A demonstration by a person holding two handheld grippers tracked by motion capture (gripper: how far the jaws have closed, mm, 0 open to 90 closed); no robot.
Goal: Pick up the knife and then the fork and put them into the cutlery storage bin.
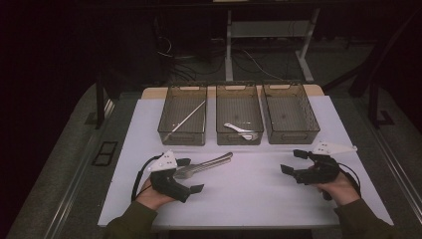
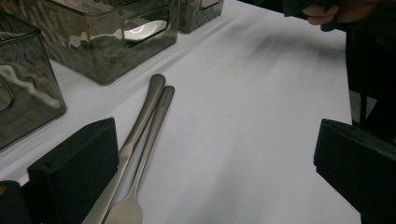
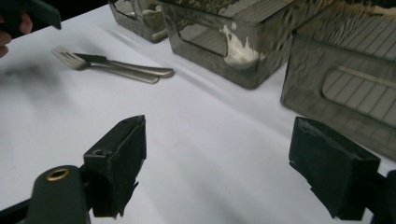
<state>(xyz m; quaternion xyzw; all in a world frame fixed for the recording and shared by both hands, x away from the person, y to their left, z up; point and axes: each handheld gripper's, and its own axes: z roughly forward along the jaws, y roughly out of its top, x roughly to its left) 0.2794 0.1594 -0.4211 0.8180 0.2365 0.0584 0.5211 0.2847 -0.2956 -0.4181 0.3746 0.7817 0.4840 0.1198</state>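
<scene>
The left gripper (image 1: 188,175) rests wide open and empty beside the fork (image 1: 185,173) and knife (image 1: 213,162), which lie together on the white table (image 1: 249,199) before the three bins (image 1: 238,121); judging by this, sorting cutlery is under way, and the next move calls for closing on one handle. The right gripper (image 1: 292,161), also spread and empty, hovers apart; no writing is legible

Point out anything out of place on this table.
A fork and a second metal utensil lie loose on the table by the left gripper, outside the three bins.
</scene>
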